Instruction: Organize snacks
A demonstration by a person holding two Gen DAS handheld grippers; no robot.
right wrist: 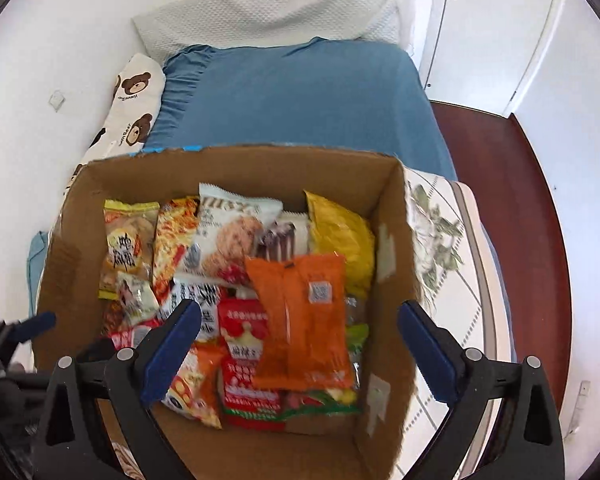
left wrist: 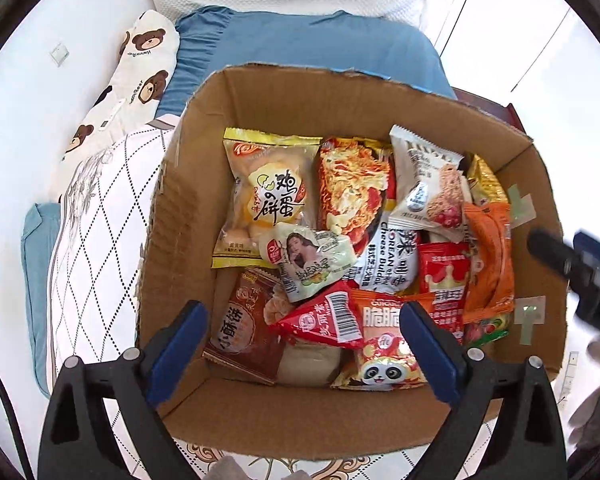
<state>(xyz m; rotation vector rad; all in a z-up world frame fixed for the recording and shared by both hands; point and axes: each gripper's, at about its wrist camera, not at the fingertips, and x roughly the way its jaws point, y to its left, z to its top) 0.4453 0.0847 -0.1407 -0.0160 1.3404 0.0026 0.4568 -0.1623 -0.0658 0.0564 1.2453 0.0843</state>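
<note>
Hovering, both jaws wide and empty: left gripper (left wrist: 304,344), right gripper (right wrist: 300,344) over brown cardboard box (left wrist: 188,208); orange foil snack packet (right wrist: 304,320) at twelve o'clock. Advise gripping its edge only.

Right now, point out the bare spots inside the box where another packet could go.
Bare cardboard box floor shows along the near wall, below the panda packet, and in a strip left of the egg cake packet. The middle and right side are crowded.
</note>
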